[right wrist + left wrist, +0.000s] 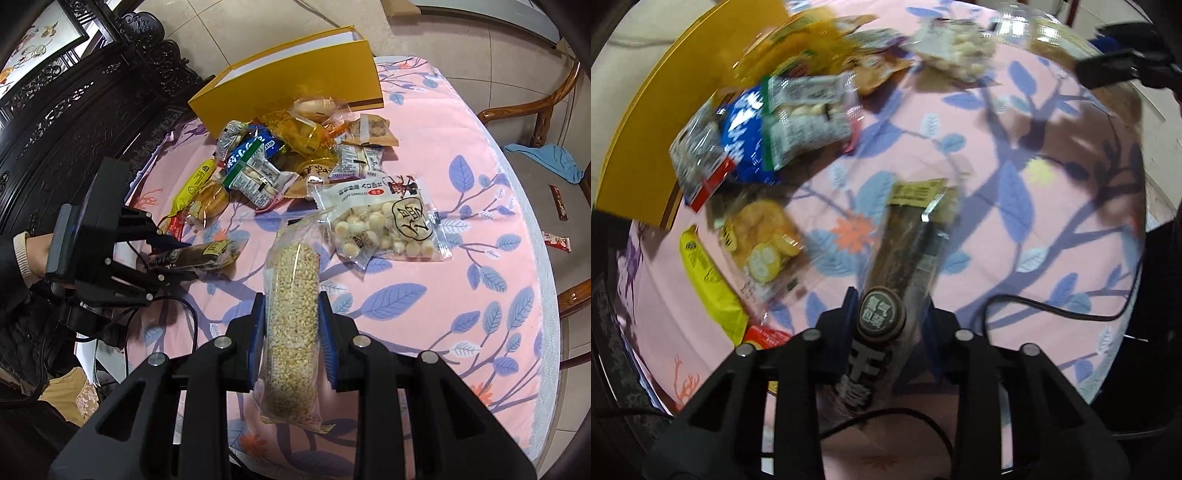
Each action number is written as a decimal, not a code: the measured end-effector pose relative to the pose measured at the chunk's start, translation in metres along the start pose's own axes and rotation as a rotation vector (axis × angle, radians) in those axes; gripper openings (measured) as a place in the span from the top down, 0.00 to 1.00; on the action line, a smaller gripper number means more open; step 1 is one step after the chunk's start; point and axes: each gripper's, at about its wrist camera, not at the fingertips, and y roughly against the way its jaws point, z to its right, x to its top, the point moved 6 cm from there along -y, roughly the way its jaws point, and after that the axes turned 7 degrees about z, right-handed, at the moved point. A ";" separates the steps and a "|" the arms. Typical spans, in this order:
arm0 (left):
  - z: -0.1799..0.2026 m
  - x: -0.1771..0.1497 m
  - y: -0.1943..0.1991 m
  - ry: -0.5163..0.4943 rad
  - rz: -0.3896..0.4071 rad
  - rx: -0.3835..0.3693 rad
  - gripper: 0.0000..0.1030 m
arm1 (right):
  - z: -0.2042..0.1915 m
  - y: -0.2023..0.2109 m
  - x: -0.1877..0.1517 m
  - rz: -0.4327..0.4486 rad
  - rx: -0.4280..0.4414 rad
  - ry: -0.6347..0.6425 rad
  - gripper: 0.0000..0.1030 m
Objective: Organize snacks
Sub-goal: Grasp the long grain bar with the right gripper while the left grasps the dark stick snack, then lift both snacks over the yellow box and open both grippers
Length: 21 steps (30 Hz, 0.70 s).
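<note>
My left gripper (888,306) is shut on a long dark brown snack pack (908,236), which lies low over the pink leaf-print tablecloth (1015,184). The right wrist view shows the same gripper (177,254) at the left, with a hand behind it, clamping that dark pack (207,253). My right gripper (291,310) is shut on a clear pack of puffed-grain bar (293,280), held above the cloth. A pile of mixed snack packets (266,155) lies in front of a yellow box (295,77). A white bag of round snacks (384,221) lies apart from the pile.
Yellow and orange packets (709,273) lie left of my left gripper. A black cable (1052,306) crosses the cloth on the right. Dark carved furniture (74,92) stands beyond the table's left edge. A wooden chair with a blue cloth (546,158) and small red packets (557,201) stands at the right.
</note>
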 end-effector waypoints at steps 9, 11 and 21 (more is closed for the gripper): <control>-0.008 0.013 -0.012 0.093 -0.012 -0.031 0.61 | 0.001 -0.001 0.006 0.015 -0.004 -0.017 0.73; -0.009 0.015 -0.016 0.107 -0.005 -0.026 0.60 | 0.001 0.000 0.005 0.016 -0.006 -0.020 0.73; -0.028 0.025 0.008 0.247 0.111 -0.053 0.73 | 0.005 0.009 0.012 0.026 -0.021 -0.015 0.73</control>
